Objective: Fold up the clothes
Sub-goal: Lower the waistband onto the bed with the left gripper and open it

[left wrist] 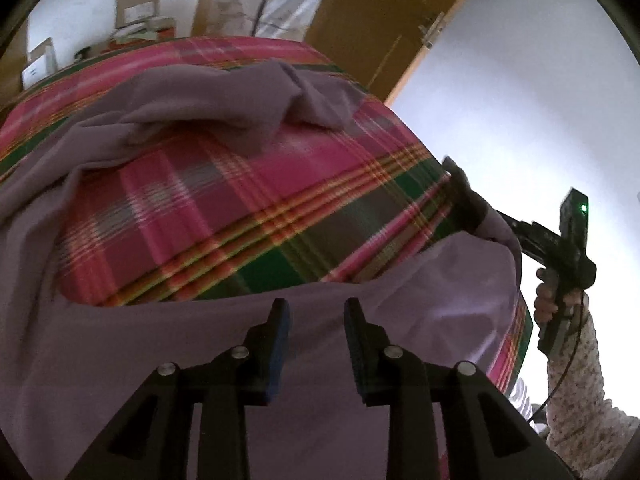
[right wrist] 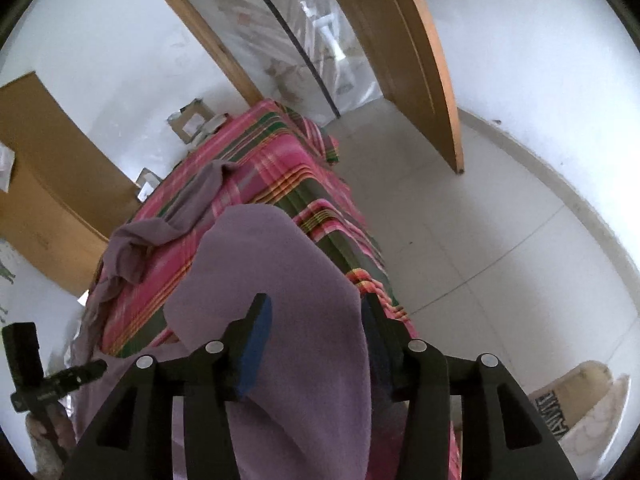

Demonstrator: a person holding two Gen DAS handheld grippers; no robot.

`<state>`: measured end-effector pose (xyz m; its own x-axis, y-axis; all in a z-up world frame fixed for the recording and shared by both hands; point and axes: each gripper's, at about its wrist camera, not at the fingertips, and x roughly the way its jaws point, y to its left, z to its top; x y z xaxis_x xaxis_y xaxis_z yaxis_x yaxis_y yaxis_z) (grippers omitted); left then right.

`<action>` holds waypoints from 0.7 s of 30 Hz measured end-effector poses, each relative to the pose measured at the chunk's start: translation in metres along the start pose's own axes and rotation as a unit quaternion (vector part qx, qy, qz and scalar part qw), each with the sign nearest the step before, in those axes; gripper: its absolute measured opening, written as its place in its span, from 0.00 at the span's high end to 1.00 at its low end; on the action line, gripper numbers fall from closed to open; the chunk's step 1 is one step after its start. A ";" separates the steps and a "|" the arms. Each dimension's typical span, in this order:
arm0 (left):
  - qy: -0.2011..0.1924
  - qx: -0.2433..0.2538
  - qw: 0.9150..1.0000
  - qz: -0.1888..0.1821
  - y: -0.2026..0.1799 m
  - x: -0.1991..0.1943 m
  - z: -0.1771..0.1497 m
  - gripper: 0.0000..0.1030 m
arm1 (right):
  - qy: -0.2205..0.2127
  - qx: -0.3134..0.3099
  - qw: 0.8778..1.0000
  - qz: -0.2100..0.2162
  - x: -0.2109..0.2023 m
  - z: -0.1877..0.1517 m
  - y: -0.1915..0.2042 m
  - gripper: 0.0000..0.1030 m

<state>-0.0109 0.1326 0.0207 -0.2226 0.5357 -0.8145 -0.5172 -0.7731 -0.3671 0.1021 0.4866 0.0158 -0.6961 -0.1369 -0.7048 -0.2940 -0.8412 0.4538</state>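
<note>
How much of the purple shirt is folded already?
Hardly any. The purple garment lies rumpled across the plaid cover. Both claws are open: the left claw above the cloth, the right claw with cloth draped between its fingers. All the folding is still left.

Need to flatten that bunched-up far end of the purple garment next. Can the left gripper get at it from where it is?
Probably yes. The left gripper hangs open over the garment's near edge, and only bare plaid cloth lies before the bunched end.

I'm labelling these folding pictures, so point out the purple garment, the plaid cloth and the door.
purple garment (left wrist: 120, 360), left wrist view, flat front panel.
plaid cloth (left wrist: 240, 200), left wrist view, bare pink middle.
door (right wrist: 420, 80), right wrist view, wooden face.
</note>
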 end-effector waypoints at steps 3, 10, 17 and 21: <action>0.008 0.006 1.000 0.002 -0.004 0.009 0.001 0.72 | 0.002 -0.009 1.000 -0.008 0.006 0.001 0.003 0.53; 0.014 0.023 1.000 0.006 -0.012 0.016 0.000 0.72 | -0.019 -0.049 0.998 -0.042 0.009 -0.004 0.020 0.54; 0.023 0.026 0.999 0.011 -0.015 0.029 0.004 0.72 | -0.027 -0.114 0.991 -0.064 0.013 -0.010 0.040 0.93; 0.021 0.017 1.000 0.001 -0.014 0.031 0.007 0.72 | -0.055 -0.135 0.986 -0.078 0.005 -0.012 0.045 0.98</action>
<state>-0.0167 0.1624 0.0040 -0.1886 0.5193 -0.8335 -0.5451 -0.7613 -0.3510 0.0932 0.4417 0.0263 -0.7272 0.0504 -0.6846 -0.2279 -0.9585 0.1715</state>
